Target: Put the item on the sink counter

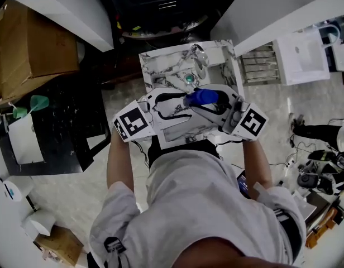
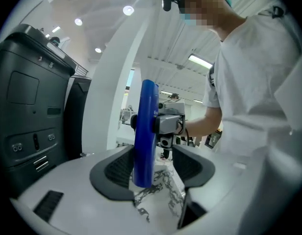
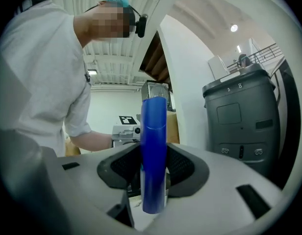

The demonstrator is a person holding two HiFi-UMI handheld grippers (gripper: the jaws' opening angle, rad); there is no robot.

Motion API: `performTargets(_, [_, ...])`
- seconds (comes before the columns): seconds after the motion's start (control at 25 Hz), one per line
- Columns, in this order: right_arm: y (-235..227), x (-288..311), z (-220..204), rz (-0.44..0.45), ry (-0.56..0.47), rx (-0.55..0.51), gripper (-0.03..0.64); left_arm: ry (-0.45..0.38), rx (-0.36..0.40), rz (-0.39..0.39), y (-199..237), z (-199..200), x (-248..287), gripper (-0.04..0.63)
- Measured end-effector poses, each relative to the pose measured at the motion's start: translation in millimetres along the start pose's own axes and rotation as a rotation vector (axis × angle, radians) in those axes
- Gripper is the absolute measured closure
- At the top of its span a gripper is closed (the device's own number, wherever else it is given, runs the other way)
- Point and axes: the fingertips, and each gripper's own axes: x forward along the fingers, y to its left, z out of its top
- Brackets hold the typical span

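Observation:
A blue tube-shaped bottle (image 1: 201, 97) hangs level over the front of the marble sink counter (image 1: 161, 66), between my two grippers. My right gripper (image 1: 210, 100) is shut on it: in the right gripper view the bottle (image 3: 154, 155) fills the space between both pads of the gripper (image 3: 153, 169). My left gripper (image 1: 180, 102) faces it from the other side. In the left gripper view the bottle (image 2: 145, 131) stands between the wide jaws of the gripper (image 2: 153, 168), close to the left pad and with a clear gap to the right pad. Marble shows below (image 2: 158, 192).
The sink basin's drain (image 1: 189, 78) and chrome faucet (image 1: 199, 54) lie behind the bottle. A towel rack (image 1: 260, 66) and a white basin (image 1: 303, 54) are to the right, a black table (image 1: 55, 127) and a cardboard box (image 1: 27, 43) to the left. A dark machine (image 2: 28, 106) stands close by.

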Motion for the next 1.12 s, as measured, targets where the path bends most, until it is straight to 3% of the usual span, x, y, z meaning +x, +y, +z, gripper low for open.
performTargets(0.28, [6.5, 18.5, 4.7, 0.030, 0.039, -0.049, 0.462, -0.031, 0.035, -0.053, 9.1, 3.3, 4.4, 0.359])
performTargets(0.52, [8.3, 34.1, -3.4, 0.033, 0.070, -0.063, 0.462, -0.036, 0.051, -0.035, 19.4, -2.5, 1.4, 0.360])
performTargets(0.72, [7.3, 48.2, -11.9, 0.013, 0.095, -0.070, 0.462, -0.054, 0.077, -0.040, 21.9, -2.6, -5.6, 0.369])
performTargets(0.8, [5.1, 52.4, -12.4, 0.002, 0.093, -0.068, 0.462, -0.063, 0.092, -0.025, 25.5, -3.7, -10.0, 0.413])
performTargets(1.12, [-6.9, 64.3, -20.2, -0.051, 0.135, -0.079, 0.460, -0.054, 0.145, -0.022, 38.6, -12.2, -14.9, 0.422])
